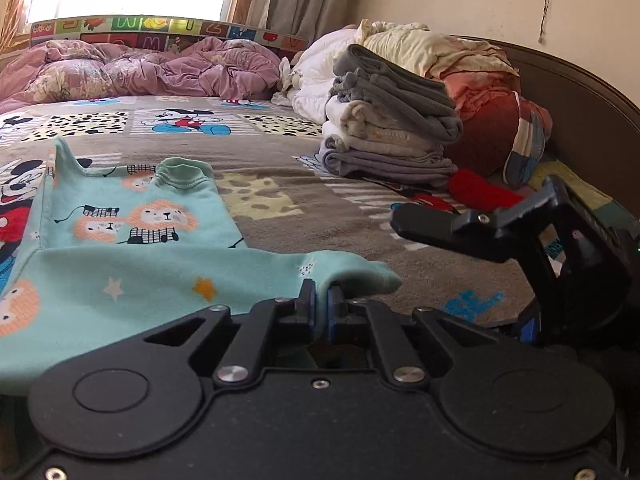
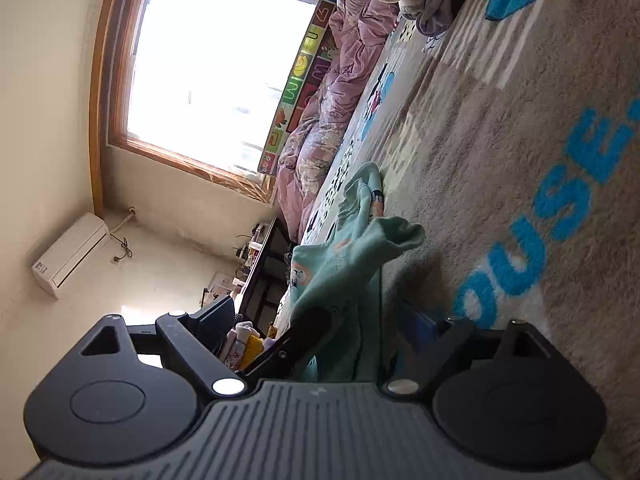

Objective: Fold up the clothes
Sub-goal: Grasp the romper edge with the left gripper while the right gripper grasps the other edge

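Observation:
A mint-green child's garment (image 1: 120,264) with lion prints lies on the Mickey Mouse blanket (image 1: 320,208), partly folded over itself. My left gripper (image 1: 322,300) is shut on its near right edge, low over the bed. My right gripper (image 1: 400,220) shows at the right of the left wrist view, tilted on its side. In the right wrist view the right gripper (image 2: 368,324) has its jaws apart with the same garment (image 2: 344,264) hanging between them; neither finger presses it.
A stack of folded grey and white clothes (image 1: 392,120) stands at the back right, beside a heap of unfolded laundry (image 1: 440,52) and a red item (image 1: 480,192). A crumpled pink duvet (image 1: 140,68) lies along the far side. A brown headboard (image 1: 580,92) curves at the right.

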The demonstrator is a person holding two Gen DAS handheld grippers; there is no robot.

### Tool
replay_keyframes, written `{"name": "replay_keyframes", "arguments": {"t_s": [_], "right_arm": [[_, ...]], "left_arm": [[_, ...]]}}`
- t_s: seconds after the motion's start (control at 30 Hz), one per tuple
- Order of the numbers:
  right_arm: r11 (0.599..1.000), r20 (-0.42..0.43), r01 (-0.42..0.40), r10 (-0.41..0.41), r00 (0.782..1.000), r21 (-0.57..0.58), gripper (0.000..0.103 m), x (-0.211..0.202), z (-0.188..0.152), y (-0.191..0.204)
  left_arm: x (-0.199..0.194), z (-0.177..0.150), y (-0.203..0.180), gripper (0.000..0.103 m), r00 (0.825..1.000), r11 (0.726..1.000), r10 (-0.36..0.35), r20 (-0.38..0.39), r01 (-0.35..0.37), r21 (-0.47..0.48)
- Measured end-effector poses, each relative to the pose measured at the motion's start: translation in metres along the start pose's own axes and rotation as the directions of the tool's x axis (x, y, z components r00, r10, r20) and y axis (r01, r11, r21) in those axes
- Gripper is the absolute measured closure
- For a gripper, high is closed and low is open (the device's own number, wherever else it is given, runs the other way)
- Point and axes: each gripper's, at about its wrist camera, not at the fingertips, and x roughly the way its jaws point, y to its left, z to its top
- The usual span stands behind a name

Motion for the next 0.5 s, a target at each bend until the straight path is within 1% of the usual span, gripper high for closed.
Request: {"name": "replay_keyframes", "arguments": {"t_s": [0.13,0.2,0.23,0.27,0.3,0.33,0.37,0.43,0.47,0.5], "right_arm": [[0.999,0.003,0.027,-0.027,1.000,-0.036,0.016,0.015,0.005,0.001],[0.997,0.007,0.053,-0.053,0.999,-0.053,0.023,0.023,0.008,0.001],[0.996,0.012,0.072,-0.071,0.997,-0.058,0.033,0.027,0.009,0.000],[0.994,0.014,0.088,-0.087,0.996,-0.061,0.044,0.030,0.010,-0.002],[0.994,0.011,0.097,-0.097,0.995,-0.056,0.051,0.031,0.010,-0.006],[0.993,0.004,0.103,-0.103,0.995,-0.050,0.065,0.032,0.010,-0.008],[0.993,-0.003,0.110,-0.110,0.994,-0.044,0.074,0.033,0.009,-0.010],[0.992,-0.015,0.120,-0.120,0.993,-0.035,0.081,0.035,0.009,-0.013],[0.992,-0.014,0.116,-0.117,0.993,-0.038,0.084,0.035,0.009,-0.011],[0.993,-0.013,0.113,-0.114,0.993,-0.040,0.086,0.034,0.009,-0.010]], "left_arm": [[0.002,-0.002,0.002,0.101,1.000,1.000,-0.007,-0.009,0.007,0.004],[0.003,-0.002,0.001,0.101,1.000,1.000,-0.010,-0.014,0.010,0.007],[0.004,-0.002,0.001,0.100,1.000,1.000,-0.011,-0.020,0.011,0.007],[0.005,-0.003,0.000,0.100,1.000,1.000,-0.012,-0.028,0.012,0.008],[0.004,-0.002,-0.001,0.095,0.999,1.000,-0.019,-0.036,0.019,0.010],[0.003,-0.002,-0.001,0.092,0.999,1.000,-0.026,-0.045,0.027,0.012],[-0.003,0.001,-0.001,0.090,0.998,0.999,-0.040,-0.049,0.041,0.013],[-0.031,0.012,0.003,0.090,0.999,0.999,-0.036,-0.005,0.036,0.009],[-0.047,0.018,0.010,0.090,0.999,1.000,-0.018,0.032,0.019,-0.006],[-0.066,0.023,0.024,0.089,0.997,0.998,0.022,0.074,-0.019,-0.053]]}}
